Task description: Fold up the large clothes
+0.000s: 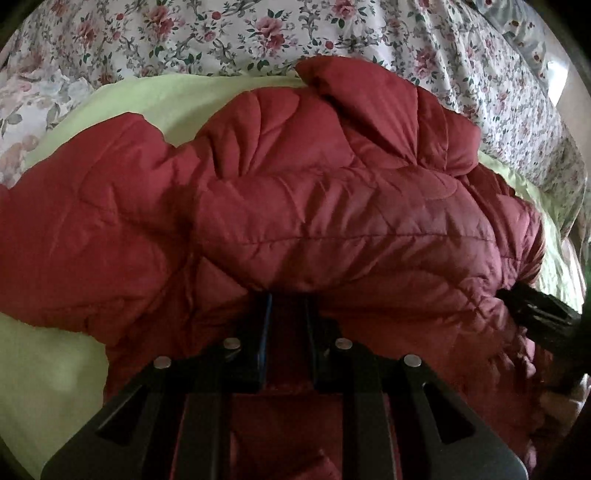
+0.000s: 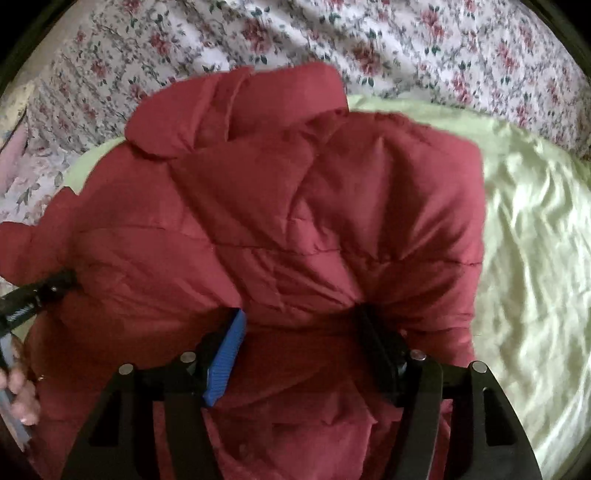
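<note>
A red quilted puffer jacket point(image 1: 314, 206) lies bunched on a pale green sheet point(image 1: 51, 354); it also fills the right wrist view point(image 2: 280, 221). My left gripper point(image 1: 290, 299) is shut on the jacket's near edge, with the fabric pinched between its narrow-set fingers. My right gripper point(image 2: 301, 317) has its jaws wide apart with thick jacket fabric bulging between them; its fingertips are buried in the folds. The right gripper shows at the left wrist view's right edge point(image 1: 532, 314), and the left gripper at the right wrist view's left edge point(image 2: 40, 295).
A floral bedspread point(image 1: 258, 33) covers the bed behind and beside the green sheet point(image 2: 535, 240). The person's hand point(image 2: 22, 391) holds the left gripper's handle at the lower left of the right wrist view.
</note>
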### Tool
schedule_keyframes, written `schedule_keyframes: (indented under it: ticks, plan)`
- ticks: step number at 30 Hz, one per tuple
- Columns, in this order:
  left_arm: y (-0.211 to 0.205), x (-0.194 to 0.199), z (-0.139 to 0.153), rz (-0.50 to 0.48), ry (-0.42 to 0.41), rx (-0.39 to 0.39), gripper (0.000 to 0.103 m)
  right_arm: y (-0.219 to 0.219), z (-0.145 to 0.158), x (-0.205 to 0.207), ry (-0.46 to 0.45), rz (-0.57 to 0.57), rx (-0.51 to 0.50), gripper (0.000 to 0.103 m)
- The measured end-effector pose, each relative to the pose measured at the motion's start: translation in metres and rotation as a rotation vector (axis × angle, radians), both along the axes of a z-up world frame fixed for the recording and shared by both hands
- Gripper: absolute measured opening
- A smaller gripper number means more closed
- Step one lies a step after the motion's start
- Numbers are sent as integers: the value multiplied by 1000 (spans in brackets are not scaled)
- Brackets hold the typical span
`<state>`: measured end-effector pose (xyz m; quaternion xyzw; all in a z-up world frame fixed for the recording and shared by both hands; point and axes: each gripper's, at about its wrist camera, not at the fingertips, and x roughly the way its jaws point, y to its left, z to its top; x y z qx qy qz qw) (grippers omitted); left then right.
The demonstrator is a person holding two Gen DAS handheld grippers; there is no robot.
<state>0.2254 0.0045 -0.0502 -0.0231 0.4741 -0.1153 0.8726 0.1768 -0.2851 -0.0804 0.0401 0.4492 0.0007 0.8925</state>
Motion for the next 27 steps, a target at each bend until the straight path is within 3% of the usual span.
schedule_keyframes:
  ticks: [3, 7, 12, 19, 27]
  plan:
    - [16, -7, 9, 12, 17, -87, 18, 0, 5, -2, -8, -7, 10, 65]
    - [46, -22, 21, 62, -1, -147, 36, -3, 21, -17, -44, -4, 62, 65]
    - [94, -39, 27, 144, -5, -200, 36, 0, 37, -41, -75, 19, 114, 66]
    - [155, -53, 21, 294, -23, -214, 57, 11, 48, -61, -64, 86, 163, 65]
    - [238, -52, 9, 496, -28, -188, 62, 26, 55, -89, -56, 152, 171, 65]
